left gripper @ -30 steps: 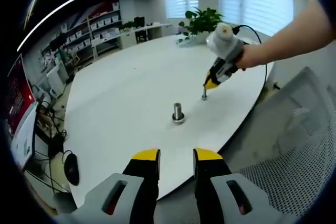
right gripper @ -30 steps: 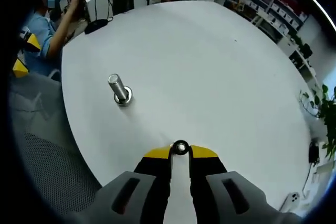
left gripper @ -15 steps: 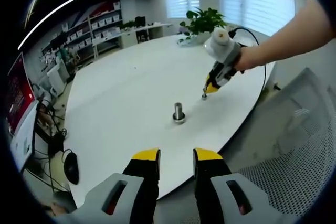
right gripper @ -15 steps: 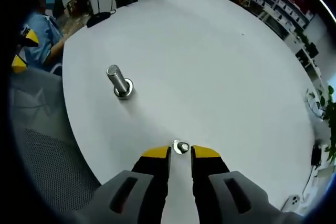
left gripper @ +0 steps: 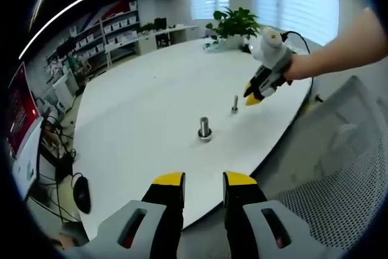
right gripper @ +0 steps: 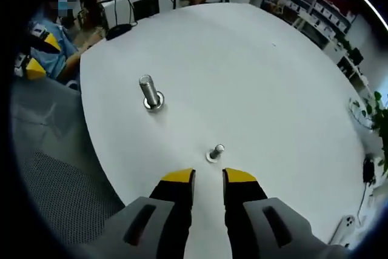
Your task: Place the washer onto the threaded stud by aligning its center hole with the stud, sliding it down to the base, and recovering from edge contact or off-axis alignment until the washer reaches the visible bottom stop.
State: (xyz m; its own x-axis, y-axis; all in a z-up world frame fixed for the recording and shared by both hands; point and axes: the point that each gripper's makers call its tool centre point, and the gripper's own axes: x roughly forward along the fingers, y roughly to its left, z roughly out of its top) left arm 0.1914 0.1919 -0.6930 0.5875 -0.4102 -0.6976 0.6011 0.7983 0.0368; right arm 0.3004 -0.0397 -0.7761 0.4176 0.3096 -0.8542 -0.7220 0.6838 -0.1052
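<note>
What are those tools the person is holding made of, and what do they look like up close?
Each is a hand-held gripper with two black jaws capped in yellow, set in light grey moulded housings with dark slots. The left gripper and right gripper look alike. Seen from the left gripper view, the right one carries a pale rounded body with a black cable looping from it, held on a bare forearm, no sleeve visible.

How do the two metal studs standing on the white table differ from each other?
The larger stud is thicker and taller than the small stud. The larger stud stands nearer the table edge, on the side of the mesh chair; the small stud stands just ahead of the right claw, which is open and apart from it. Both are shiny metal, upright, each with a wider ring at its foot.
</note>
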